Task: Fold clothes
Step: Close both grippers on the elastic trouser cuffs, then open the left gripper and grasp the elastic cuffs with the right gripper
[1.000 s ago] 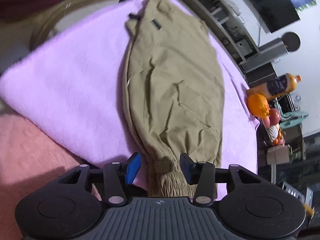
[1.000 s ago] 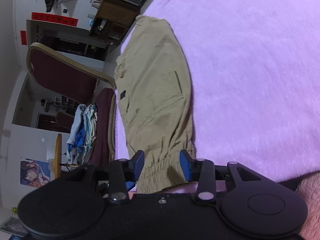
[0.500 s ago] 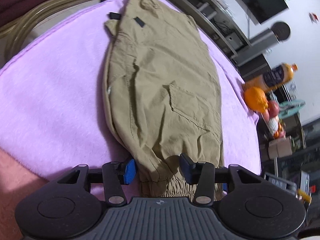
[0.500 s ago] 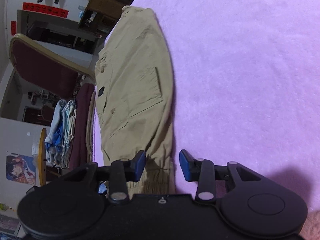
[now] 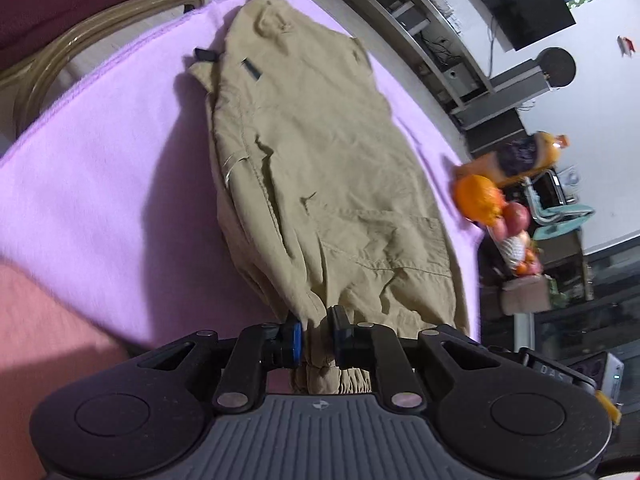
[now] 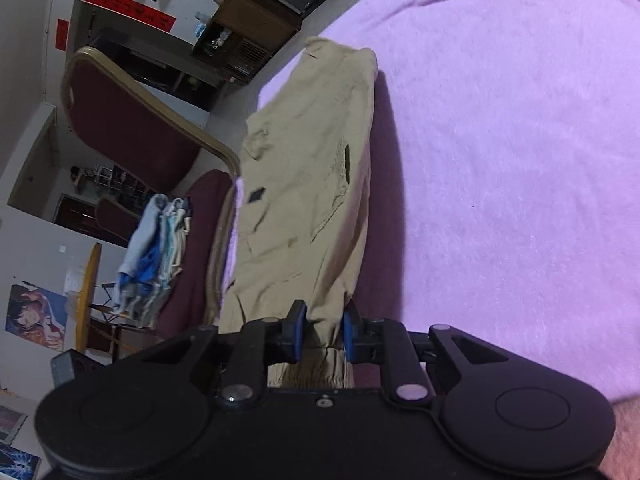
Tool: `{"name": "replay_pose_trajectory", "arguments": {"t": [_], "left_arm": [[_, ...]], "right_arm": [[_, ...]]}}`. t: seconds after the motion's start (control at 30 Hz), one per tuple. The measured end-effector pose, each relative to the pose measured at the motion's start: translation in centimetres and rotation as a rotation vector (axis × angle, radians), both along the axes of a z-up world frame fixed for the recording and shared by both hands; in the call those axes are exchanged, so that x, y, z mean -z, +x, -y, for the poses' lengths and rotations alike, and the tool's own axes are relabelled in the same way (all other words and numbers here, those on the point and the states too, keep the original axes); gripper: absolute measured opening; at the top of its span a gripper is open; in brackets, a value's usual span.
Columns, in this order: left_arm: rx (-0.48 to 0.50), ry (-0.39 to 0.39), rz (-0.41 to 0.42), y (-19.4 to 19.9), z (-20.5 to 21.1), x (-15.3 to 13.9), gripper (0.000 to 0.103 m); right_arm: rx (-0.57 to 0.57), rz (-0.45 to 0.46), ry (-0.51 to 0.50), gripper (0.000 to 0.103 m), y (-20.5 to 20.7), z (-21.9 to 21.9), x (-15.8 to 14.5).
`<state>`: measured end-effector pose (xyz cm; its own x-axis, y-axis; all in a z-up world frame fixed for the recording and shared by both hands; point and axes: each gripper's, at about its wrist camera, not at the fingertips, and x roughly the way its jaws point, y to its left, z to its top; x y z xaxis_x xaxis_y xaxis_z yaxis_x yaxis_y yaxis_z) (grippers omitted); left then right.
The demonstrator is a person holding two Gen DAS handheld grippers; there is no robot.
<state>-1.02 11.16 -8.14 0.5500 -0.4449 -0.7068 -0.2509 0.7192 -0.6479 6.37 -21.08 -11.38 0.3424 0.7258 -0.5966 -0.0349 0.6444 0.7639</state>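
Khaki cargo trousers (image 5: 320,184) lie lengthwise on a purple fleece blanket (image 5: 100,168), waistband at the far end, elastic cuffs at the near end. My left gripper (image 5: 316,338) is shut on the trousers' fabric just above a cuff and lifts it off the blanket. In the right wrist view the same trousers (image 6: 304,200) run along the blanket's (image 6: 500,160) left edge. My right gripper (image 6: 322,336) is shut on the trouser leg just above the gathered cuff, which hangs below the fingers.
A maroon chair (image 6: 132,128) stands beyond the blanket's edge, with a pile of folded clothes (image 6: 156,252) on its seat. An orange bottle (image 5: 516,156) and fruit (image 5: 480,196) sit at the blanket's right edge. A pink blanket (image 5: 40,340) lies at the near left.
Both grippers have closed from open onto the trouser legs near the cuffs. The cuff end has risen off the blanket and both views have moved closer over the trousers.
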Motion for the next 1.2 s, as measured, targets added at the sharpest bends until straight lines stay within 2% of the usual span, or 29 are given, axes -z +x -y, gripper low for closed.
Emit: {"name": "replay_pose_trajectory", "arguments": {"t": [0.13, 0.27, 0.37, 0.5, 0.53, 0.57, 0.63, 0.73, 0.83, 0.93, 0.97, 1.03, 1.07, 1.2], "left_arm": [[0.032, -0.001, -0.028, -2.5, 1.4, 0.1, 0.013], [0.058, 0.041, -0.079, -3.1, 2.1, 3.4, 0.014], [0.055, 0.043, -0.121, -2.6, 1.9, 5.4, 0.018], [0.05, 0.046, -0.109, -2.7, 1.6, 5.8, 0.029], [0.051, 0.044, -0.101, -2.9, 1.5, 5.8, 0.031], [0.053, 0.039, -0.096, -3.0, 1.5, 5.9, 0.031], [0.054, 0.031, -0.088, -3.3, 1.5, 5.9, 0.031], [0.039, 0.026, -0.066, -4.7, 1.3, 5.0, 0.031], [0.018, 0.028, 0.013, -6.3, 0.3, 3.1, 0.031], [0.016, 0.133, 0.075, -4.5, 0.7, 2.3, 0.029], [0.015, 0.167, 0.095, -4.0, 0.8, 2.0, 0.029], [0.014, 0.237, 0.136, -2.8, 1.0, 1.5, 0.023], [0.013, 0.271, 0.157, -2.2, 1.1, 1.2, 0.023], [0.01, 0.41, 0.238, 0.1, 1.5, 0.2, 0.015]], "right_arm": [[0.018, -0.072, 0.005, 0.019, -2.6, 1.9, 0.1], [0.027, -0.124, 0.016, 0.02, -4.0, 2.6, 2.6], [0.035, -0.151, 0.033, 0.021, -4.2, 2.7, 4.2], [0.046, -0.18, 0.061, 0.03, -4.4, 2.9, 5.9], [0.051, -0.179, 0.074, 0.035, -4.5, 2.9, 6.0], [0.055, -0.177, 0.087, 0.038, -4.7, 3.0, 6.1], [0.075, -0.18, 0.102, 0.05, -5.1, 3.6, 6.3], [0.118, -0.176, 0.109, 0.054, -5.9, 4.8, 6.1], [0.205, -0.081, 0.052, 0.054, -7.1, 7.3, 3.7], [0.267, 0.066, -0.031, 0.053, -8.0, 9.3, 0.3], [0.255, 0.106, -0.049, 0.051, -7.7, 9.1, -0.5], [0.205, 0.177, -0.073, 0.023, -6.7, 8.0, -1.8], [0.18, 0.212, -0.084, 0.021, -6.2, 7.5, -2.5], [0.035, 0.144, 0.028, 0.022, -0.4, 1.7, -0.3]]}}
